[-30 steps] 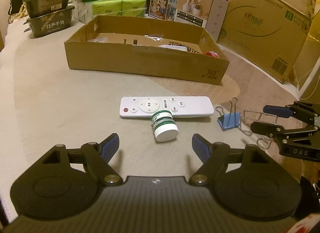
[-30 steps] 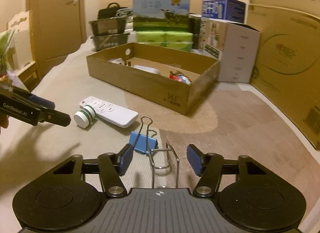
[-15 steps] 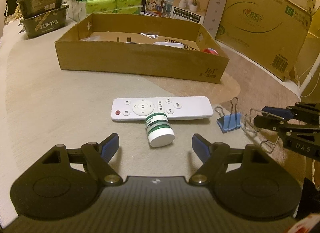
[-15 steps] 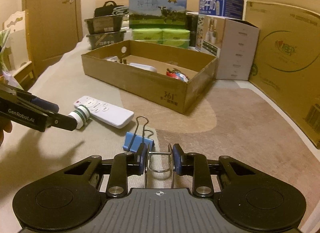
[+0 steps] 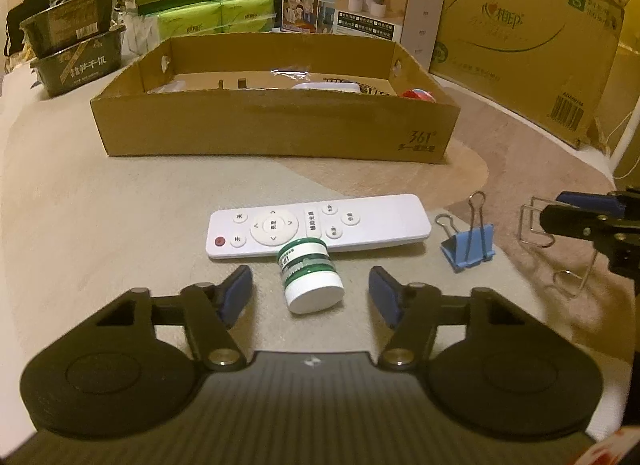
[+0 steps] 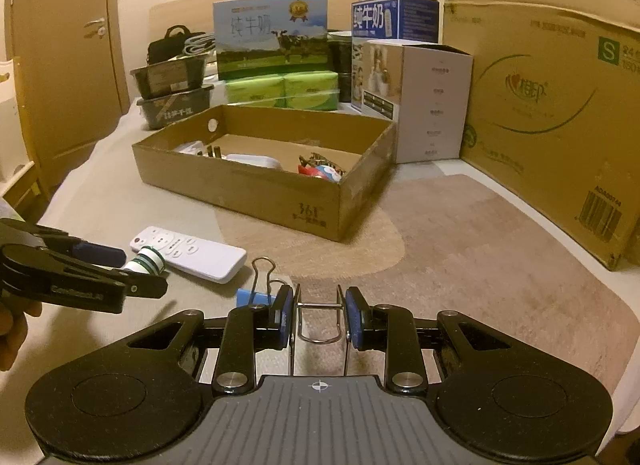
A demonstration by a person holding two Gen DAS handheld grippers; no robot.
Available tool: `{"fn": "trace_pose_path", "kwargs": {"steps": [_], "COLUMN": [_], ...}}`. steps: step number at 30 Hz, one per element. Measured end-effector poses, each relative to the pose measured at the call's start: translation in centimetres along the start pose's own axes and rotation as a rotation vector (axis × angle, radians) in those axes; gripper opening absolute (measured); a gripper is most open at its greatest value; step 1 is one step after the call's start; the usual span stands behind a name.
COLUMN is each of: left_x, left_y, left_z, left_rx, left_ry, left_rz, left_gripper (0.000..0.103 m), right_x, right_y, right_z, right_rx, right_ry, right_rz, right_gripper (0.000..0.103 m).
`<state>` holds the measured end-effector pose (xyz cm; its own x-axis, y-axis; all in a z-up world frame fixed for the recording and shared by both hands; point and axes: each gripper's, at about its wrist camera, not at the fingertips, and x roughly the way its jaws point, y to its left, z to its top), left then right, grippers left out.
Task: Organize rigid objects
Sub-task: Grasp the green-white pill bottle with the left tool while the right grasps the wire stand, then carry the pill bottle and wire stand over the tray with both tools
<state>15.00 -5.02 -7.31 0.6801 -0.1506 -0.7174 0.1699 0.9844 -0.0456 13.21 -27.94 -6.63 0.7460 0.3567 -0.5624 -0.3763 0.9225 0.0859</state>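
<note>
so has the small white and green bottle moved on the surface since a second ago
No. The small white and green bottle still lies with its far end against the white remote control, below the same buttons; only the camera view shifted as the left tool closes around it.

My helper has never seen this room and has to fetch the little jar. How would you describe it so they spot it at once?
Start at the open cardboard box on the beige cover; in front of it lies a white remote. The small jar lies on its side against the remote's near edge, between the closing fingers of the left gripper, not yet touched. It is the only round thing there: white with green bands, unlike the blue binder clip nearby.
</note>
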Motion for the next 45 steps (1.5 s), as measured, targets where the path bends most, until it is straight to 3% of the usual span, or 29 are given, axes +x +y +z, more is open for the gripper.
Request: {"fn": "trace_pose_path", "kwargs": {"steps": [7,16,29,45], "left_x": [0.5,-0.8,-3.5,-4.7], "left_y": [0.0,0.7,1.6,3.8], "left_z": [-0.1,-0.3,1.4,8.8], "left_rx": [0.015,0.022,0.013,0.053], "left_ry": [0.002,0.008,-0.044,-0.134], "left_rz": [0.020,0.011,-0.005,-0.031], "left_gripper": [0.029,0.028,0.027,0.027], "right_x": [0.2,-0.3,-1.5,0.0], "right_y": [-0.3,-0.1,1.9,3.6], "right_z": [-0.1,0.0,2.4,8.7], "right_rx": [0.019,0.035,0.014,0.020], "right_ry": [0.017,0.020,-0.033,-0.096], "right_rz": [-0.023,-0.039,-0.031,-0.009], "right_gripper": [0.028,0.028,0.028,0.028]}}
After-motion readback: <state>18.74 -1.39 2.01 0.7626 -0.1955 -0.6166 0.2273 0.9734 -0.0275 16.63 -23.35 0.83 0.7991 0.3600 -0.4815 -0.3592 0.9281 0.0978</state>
